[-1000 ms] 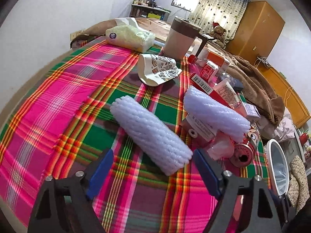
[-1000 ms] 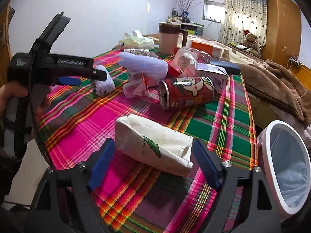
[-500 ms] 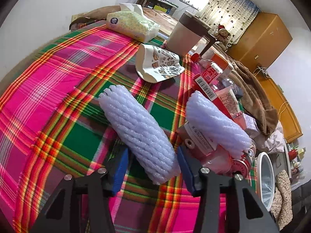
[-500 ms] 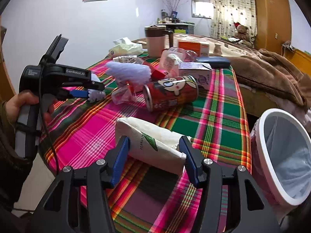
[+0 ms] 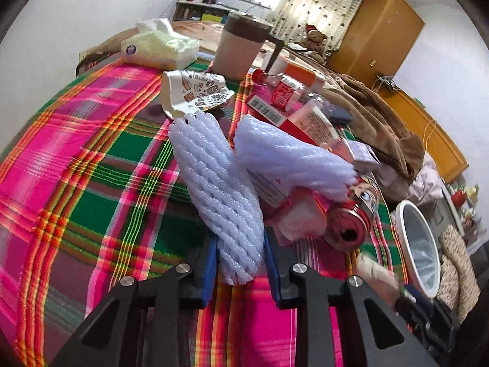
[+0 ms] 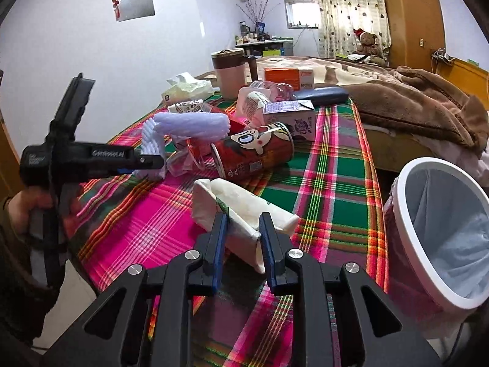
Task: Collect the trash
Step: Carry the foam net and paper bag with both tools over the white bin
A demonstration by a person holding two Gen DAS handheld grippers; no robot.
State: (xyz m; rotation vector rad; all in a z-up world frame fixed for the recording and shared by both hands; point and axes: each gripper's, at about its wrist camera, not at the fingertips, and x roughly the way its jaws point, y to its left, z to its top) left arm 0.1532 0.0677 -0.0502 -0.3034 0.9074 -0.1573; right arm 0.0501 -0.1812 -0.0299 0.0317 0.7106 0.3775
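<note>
My left gripper (image 5: 240, 260) is shut on the near end of a white foam net sleeve (image 5: 214, 180) and holds it tilted up off the plaid tablecloth (image 5: 91, 168). A second foam sleeve (image 5: 290, 156) lies on a pile of wrappers beside it. My right gripper (image 6: 243, 235) is shut on a crumpled white paper bag (image 6: 241, 205) on the cloth. The left gripper (image 6: 91, 156) with the foam sleeve (image 6: 152, 143) shows at the left of the right wrist view. A white-rimmed trash bin (image 6: 440, 229) with a liner stands to the right of the table; it also shows in the left wrist view (image 5: 418, 244).
A red chip can (image 6: 253, 153) lies on its side mid-table. Behind it are a milk carton (image 6: 290, 119), a squashed paper cup (image 5: 192, 91), a bottle (image 5: 284, 88), a tissue pack (image 5: 159, 49), a tall mug (image 5: 241, 49) and a brown blanket (image 6: 412, 104).
Both grippers closed from wide open: the left onto the foam sleeve, lifting its near end, and the right onto the paper bag. The right view has swung towards the bin.
</note>
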